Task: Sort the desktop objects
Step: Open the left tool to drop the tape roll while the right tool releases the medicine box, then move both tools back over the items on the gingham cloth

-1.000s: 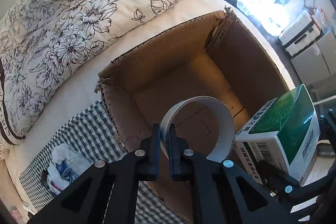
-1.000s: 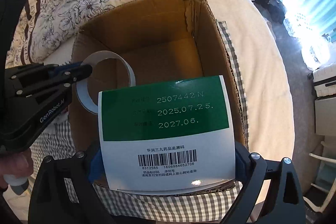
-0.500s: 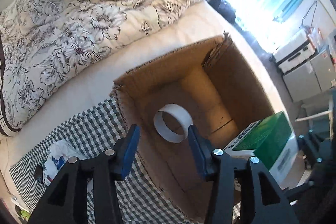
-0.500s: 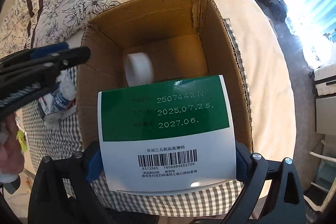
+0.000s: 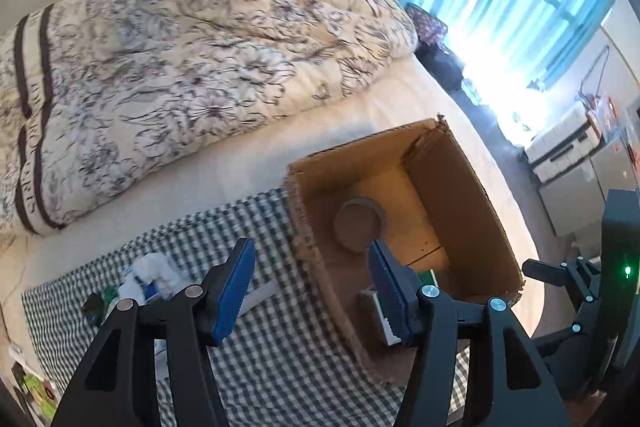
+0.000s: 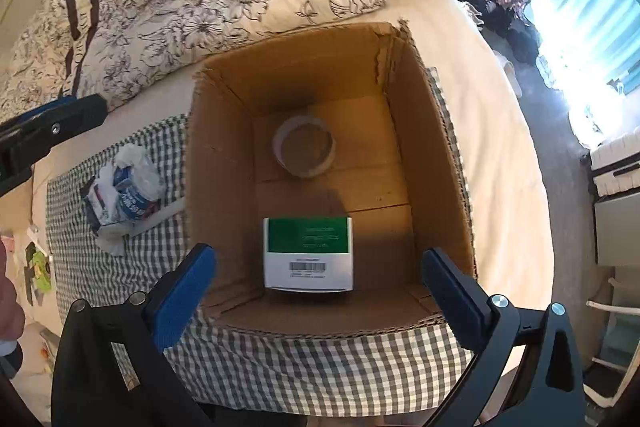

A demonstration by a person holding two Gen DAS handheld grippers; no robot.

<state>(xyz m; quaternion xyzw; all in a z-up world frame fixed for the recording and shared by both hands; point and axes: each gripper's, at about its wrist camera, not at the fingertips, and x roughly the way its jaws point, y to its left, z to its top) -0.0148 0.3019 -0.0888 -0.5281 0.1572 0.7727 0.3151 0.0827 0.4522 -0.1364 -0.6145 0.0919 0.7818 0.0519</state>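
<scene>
The left gripper point(image 5: 312, 283) hung wide open and empty above the checked cloth point(image 5: 264, 223); the right gripper point(image 6: 320, 287) gaped empty over the cardboard box point(image 6: 424, 131); inside, the tape roll point(image 6: 304, 147) lay at 12 o'clock, the green carton point(image 6: 308, 251) at 6; a crumpled bag point(image 6: 120, 187) sat at 9, beside the box.

Both grippers hang empty with jaws spread wide: left gripper point(image 5: 312, 285) at left, right gripper point(image 6: 318, 285) at right.

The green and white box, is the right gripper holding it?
No, the green and white box lies on the cardboard box floor, and the right gripper is open above it.
</scene>
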